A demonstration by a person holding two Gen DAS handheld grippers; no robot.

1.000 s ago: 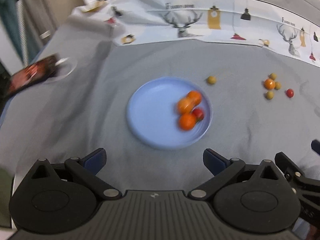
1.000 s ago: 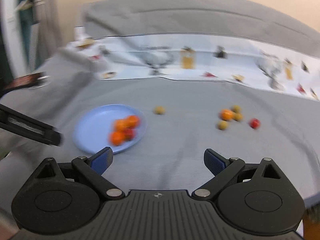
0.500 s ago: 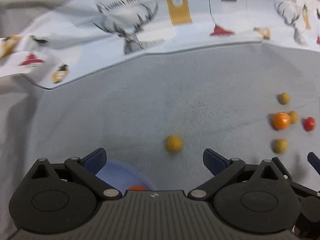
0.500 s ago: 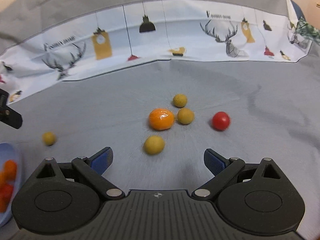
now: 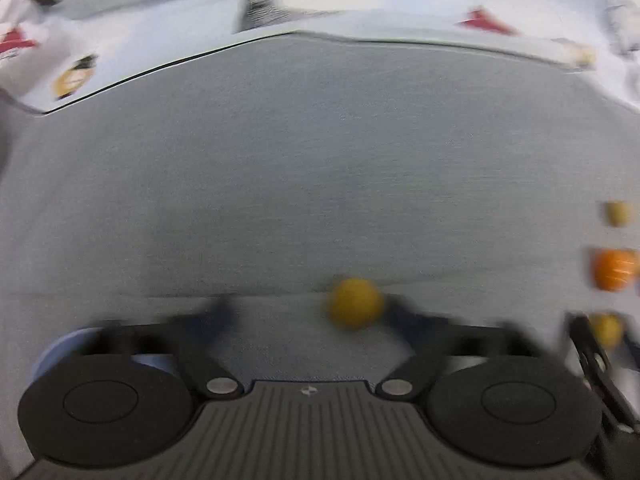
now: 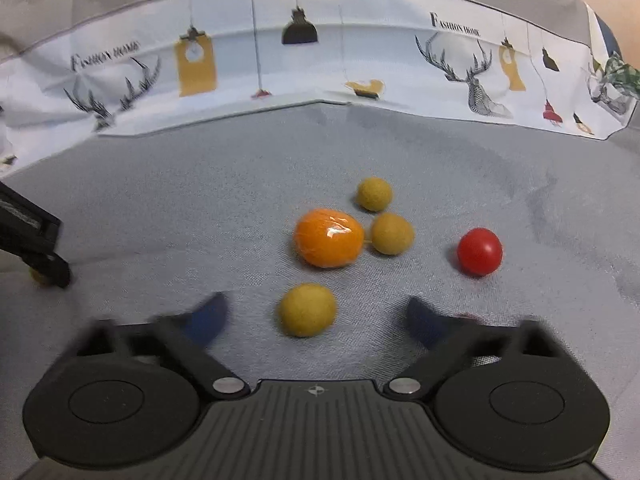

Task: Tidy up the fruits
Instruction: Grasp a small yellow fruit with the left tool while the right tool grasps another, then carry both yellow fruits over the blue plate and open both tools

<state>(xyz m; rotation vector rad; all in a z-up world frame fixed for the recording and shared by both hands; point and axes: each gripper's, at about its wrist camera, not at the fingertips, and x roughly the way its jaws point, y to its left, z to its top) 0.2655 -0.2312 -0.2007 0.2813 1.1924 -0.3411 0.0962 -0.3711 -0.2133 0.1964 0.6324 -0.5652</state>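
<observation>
With both tools spread and gripping nothing, best centre left tool (image 5: pixel 306 314) on lone yellow fruit (image 5: pixel 354 302), right tool (image 6: pixel 314 320) on nearest yellow fruit (image 6: pixel 307 309), before squeezing gently.

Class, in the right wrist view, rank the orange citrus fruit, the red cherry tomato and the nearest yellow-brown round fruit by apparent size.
1. Orange citrus fruit, clearly largest.
2. Nearest yellow-brown round fruit, though being closer to the camera may enlarge it.
3. Red cherry tomato, only slightly smaller, so the last two are uncertain.
</observation>
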